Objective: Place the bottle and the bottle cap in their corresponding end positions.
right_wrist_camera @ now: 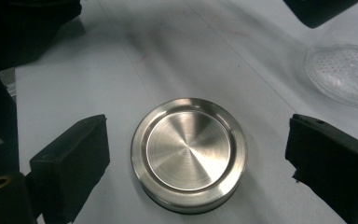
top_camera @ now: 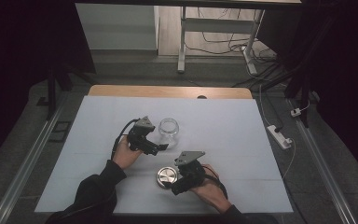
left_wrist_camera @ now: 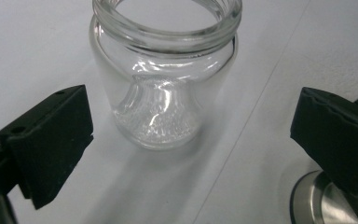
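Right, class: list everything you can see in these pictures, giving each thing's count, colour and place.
Glass jar: one, clear, upright, lid off, mid-table.
Metal lid: one, silver, flat on the table, nearer the person than the jar.
Table cover: one, pale grey-white, over a wooden table.
Power strip: one, white, on the floor to the right.
Left gripper: one, black, open, beside the jar.
Right gripper: one, black, open, jaws either side of the lid.

Clear glossy glass jar [left_wrist_camera: 161,88] (ribbed neck), brushed metal lid [right_wrist_camera: 189,151], matt table [top_camera: 242,135].
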